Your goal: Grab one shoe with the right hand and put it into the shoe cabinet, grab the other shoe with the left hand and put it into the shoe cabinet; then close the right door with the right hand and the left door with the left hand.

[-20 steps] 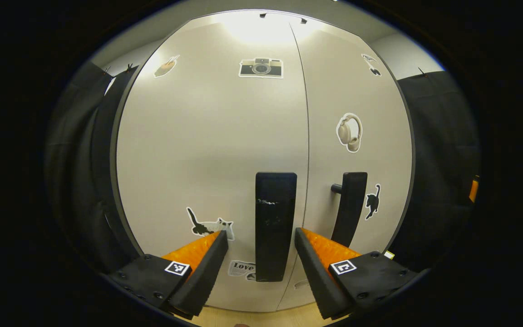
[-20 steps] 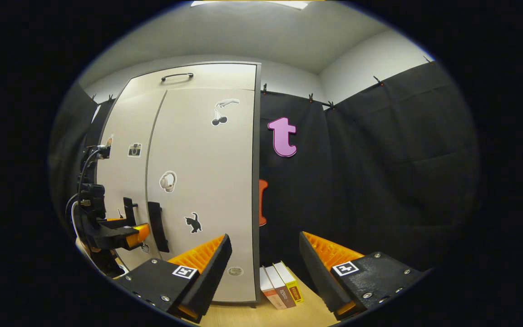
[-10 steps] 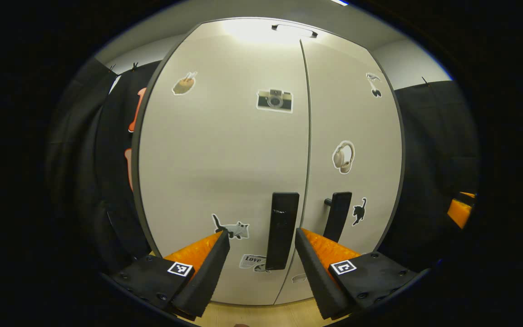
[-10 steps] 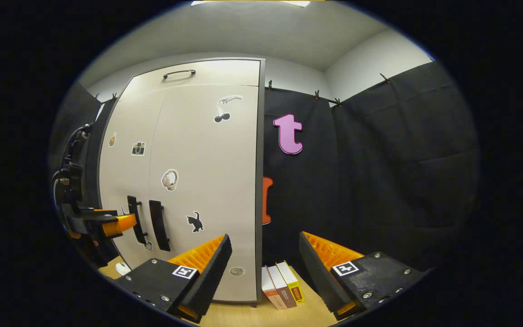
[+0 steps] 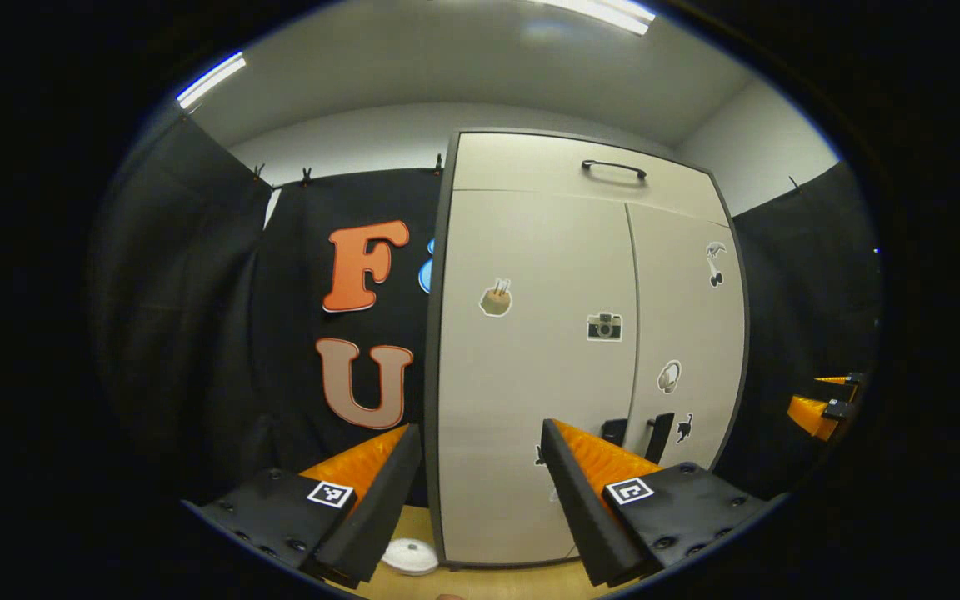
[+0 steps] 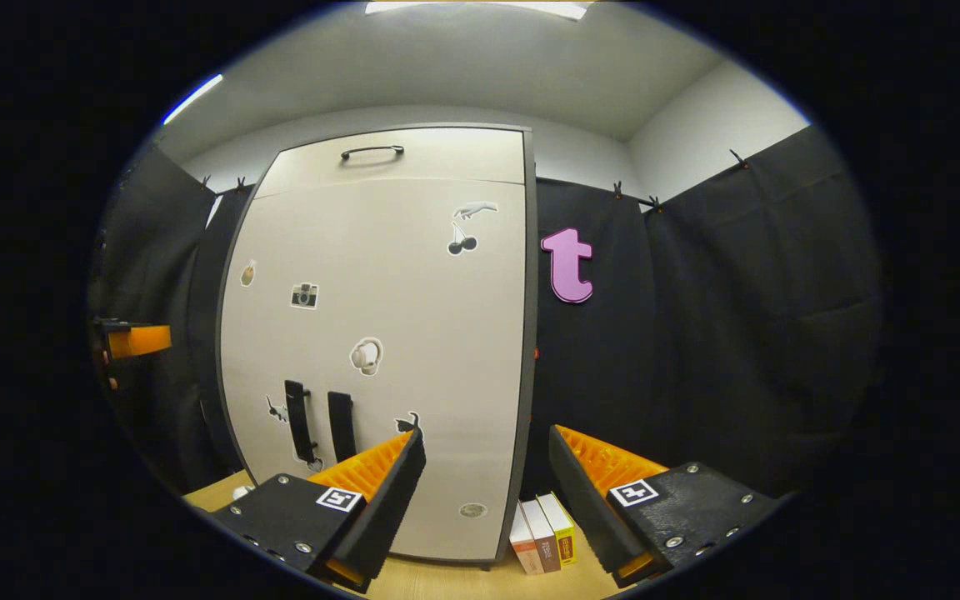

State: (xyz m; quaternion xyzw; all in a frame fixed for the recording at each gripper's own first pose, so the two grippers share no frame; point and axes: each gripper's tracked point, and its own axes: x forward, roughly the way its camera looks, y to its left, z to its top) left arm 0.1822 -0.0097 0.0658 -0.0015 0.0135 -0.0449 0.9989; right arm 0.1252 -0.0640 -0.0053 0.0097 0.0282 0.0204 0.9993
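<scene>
A black-draped booth with a pale ceiling surrounds a light wooden floor [image 6: 447, 579], and the shoe cabinet [image 5: 530, 375] stands against the cloth. In both views its two tall doors sit flush with each other, so the closing looks finished; no shoe can be seen, and I judge the pair is behind those doors.

The left door [image 5: 530, 400] and right door [image 5: 684, 333] are flat, rigid panels with a smooth, slick-looking face dotted with stickers. They would likely swing lightly on their hinges and give nothing to pinch on the bare surface. The sensible places to take hold are the two dark upright handles [image 6: 297, 421] beside the centre seam, low on the doors; a finger hooked behind one, or a flat push on the panel near it, should move a door without strain. A handle bar [image 6: 372, 152] also sits on the top panel.

The left gripper [image 5: 480, 467] has its fingers spread apart with nothing between them, well back from the cabinet. The right gripper [image 6: 484, 471] is likewise spread and empty, off to the cabinet's right side.

A few books [image 6: 542, 542] stand on the floor just beside the cabinet's right corner, and a small white disc [image 5: 409, 554] lies near its left corner.
</scene>
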